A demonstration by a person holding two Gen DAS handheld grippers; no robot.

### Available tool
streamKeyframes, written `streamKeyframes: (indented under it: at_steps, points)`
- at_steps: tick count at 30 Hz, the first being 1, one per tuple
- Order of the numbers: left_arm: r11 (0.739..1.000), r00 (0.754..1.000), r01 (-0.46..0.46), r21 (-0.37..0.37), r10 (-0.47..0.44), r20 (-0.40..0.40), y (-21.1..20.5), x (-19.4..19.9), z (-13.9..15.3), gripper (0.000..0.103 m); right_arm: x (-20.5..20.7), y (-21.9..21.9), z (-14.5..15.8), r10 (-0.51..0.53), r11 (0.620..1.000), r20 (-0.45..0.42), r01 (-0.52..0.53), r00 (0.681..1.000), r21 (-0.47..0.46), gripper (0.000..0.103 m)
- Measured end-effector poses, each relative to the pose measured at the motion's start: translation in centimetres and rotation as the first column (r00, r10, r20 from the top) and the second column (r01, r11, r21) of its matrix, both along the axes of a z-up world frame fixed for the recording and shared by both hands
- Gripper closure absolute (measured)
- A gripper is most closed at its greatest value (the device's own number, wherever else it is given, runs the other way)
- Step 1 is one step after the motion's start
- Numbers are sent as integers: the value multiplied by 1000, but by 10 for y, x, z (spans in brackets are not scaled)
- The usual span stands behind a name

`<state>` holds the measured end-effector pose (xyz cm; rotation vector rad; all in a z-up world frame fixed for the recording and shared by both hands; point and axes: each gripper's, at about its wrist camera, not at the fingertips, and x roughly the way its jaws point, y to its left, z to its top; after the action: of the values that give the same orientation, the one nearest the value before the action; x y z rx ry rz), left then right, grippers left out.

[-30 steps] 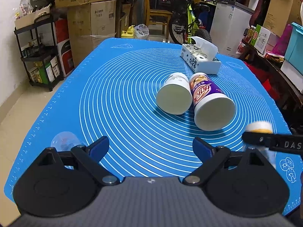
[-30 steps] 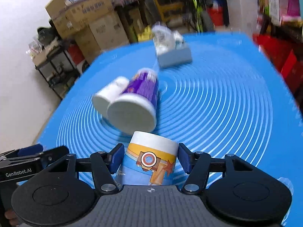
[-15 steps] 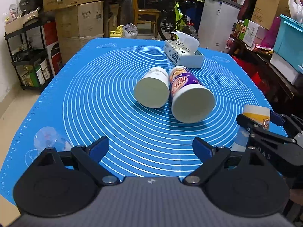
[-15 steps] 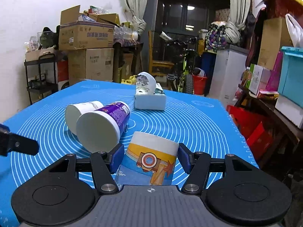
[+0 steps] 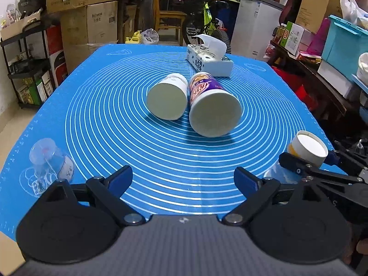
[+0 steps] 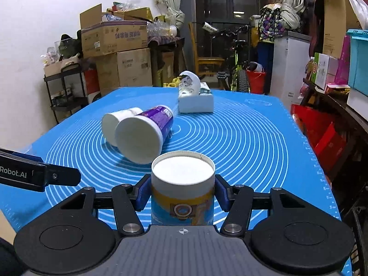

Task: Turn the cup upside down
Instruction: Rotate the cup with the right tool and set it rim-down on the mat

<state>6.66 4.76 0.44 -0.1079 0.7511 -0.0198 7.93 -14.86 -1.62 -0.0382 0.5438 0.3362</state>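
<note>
1. The cup (image 6: 182, 191) is a paper one with a white top band, a yellow stripe beneath it and a blue printed wall bearing a round emblem. It stands with its flat white recessed bottom facing up, near the right front corner of the desk (image 6: 264, 142).
2. The right tongs (image 6: 182, 194) are clamped on the cup, one blue pad pressed to each side just under the white band.
3. In the left wrist view the same cup (image 5: 307, 148) shows at the right edge, with the right tongs (image 5: 306, 161) around it; its lower wall is blocked by the black fingers, so I cannot tell whether its rim touches the mat.
4. The left tongs (image 5: 184, 177) hang apart over the blue mat with nothing between them.
5. Further out, a white cup (image 5: 168, 99) and a purple cup (image 5: 212, 105) lie on their sides, touching, flat ends toward the camera.
6. Behind them sits a tissue box (image 5: 210, 61) with a sheet sticking out.
7. At the left front edge lies a clear plastic cup (image 5: 46, 158), hard to make out against the mat's printing.
</note>
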Motion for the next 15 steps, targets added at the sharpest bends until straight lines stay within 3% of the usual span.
streamKeyframes:
  at_steps: [3, 6, 8, 15]
  points:
    - [1000, 1000, 4, -1, -4, 4, -4, -5, 2, 9, -3, -1, -1, 17, 1000, -22, -17, 1000, 8, 40]
    - [1000, 1000, 11, -11, -11, 6, -8, -12, 2, 9, -5, -2, 2, 41, 999, -51, -41, 998, 5, 25]
    - [999, 1000, 24, -26, -23, 14, -13, -19, 5, 9, -13, -5, 7, 35, 999, -35, -35, 999, -4, 20]
    - [997, 996, 76, 28, -78, 49, -35, -47, 12, 9, -41, -35, 17, 3, 1000, -61, -3, 998, 2, 19]
